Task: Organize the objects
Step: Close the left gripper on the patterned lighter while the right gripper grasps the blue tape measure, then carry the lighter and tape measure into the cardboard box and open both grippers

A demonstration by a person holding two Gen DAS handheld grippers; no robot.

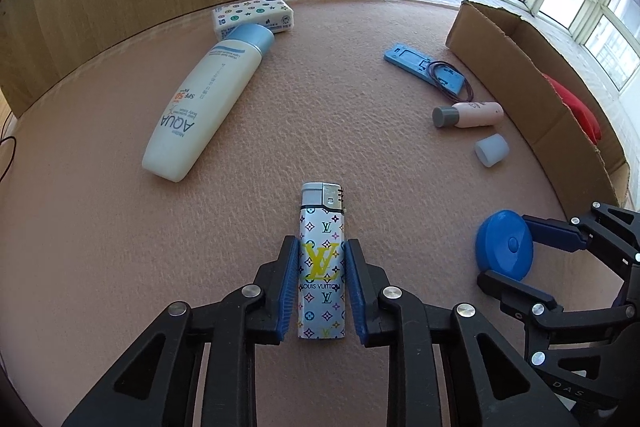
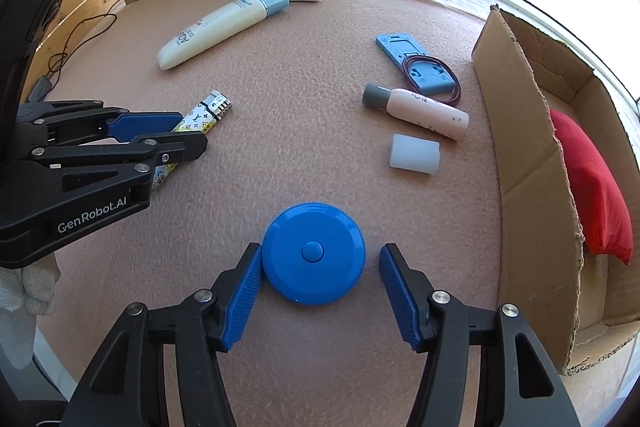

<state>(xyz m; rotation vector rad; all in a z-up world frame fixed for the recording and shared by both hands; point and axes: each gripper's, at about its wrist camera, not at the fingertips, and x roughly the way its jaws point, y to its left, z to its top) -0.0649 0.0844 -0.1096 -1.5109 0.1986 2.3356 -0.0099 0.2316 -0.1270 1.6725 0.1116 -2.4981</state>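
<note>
Progress looks early: only a red item (image 2: pixel 592 187) sits in the cardboard box (image 2: pixel 524 131), while sunscreen tube (image 1: pixel 200 107), tissue pack (image 1: pixel 254 15), pink bottle (image 2: pixel 420 109), white cap (image 2: pixel 414 153), blue holder (image 2: pixel 416 67) and more lie on the surface (image 1: pixel 320 107). Your left gripper (image 1: pixel 322 283) brackets the lighter (image 1: pixel 322 259), jaws nearly touching its sides; whether they are clamped you cannot tell. Lighter lies flat, long axis straight along the fingers, metal head pointing away from you. Your right gripper (image 2: pixel 320 287) has jaws apart around the blue tape measure (image 2: pixel 314 253), left pad touching, right pad clear. Both still need boxing.
</note>
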